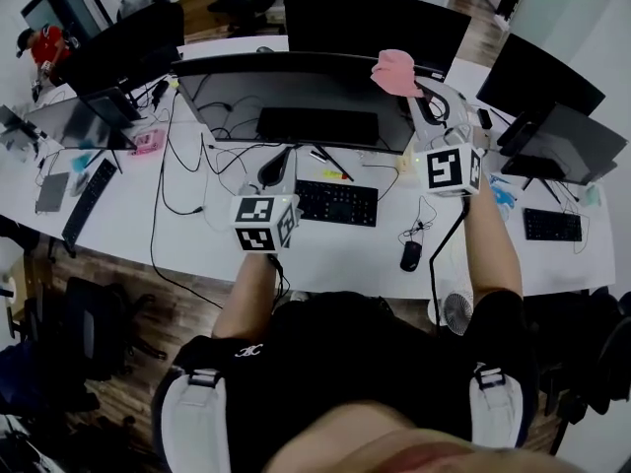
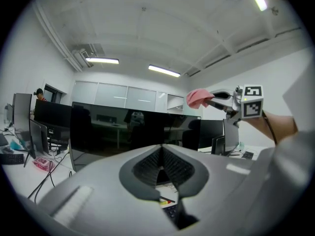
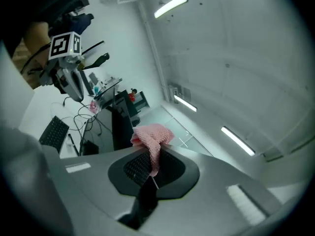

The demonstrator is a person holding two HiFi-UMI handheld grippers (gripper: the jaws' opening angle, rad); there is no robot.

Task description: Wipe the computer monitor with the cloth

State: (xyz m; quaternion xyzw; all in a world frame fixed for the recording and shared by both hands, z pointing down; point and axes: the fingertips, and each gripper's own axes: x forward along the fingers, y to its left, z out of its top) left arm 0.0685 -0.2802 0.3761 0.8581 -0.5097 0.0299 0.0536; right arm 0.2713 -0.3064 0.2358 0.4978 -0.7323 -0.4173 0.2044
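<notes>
Now | right hand-held gripper grasps cloth by monitor edge | left hand-held gripper clenched

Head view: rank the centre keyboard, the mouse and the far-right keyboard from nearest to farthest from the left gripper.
1. Centre keyboard, just right of the left gripper.
2. Mouse, further right, near the front edge of the desk.
3. Far-right keyboard, at the right end.
</notes>
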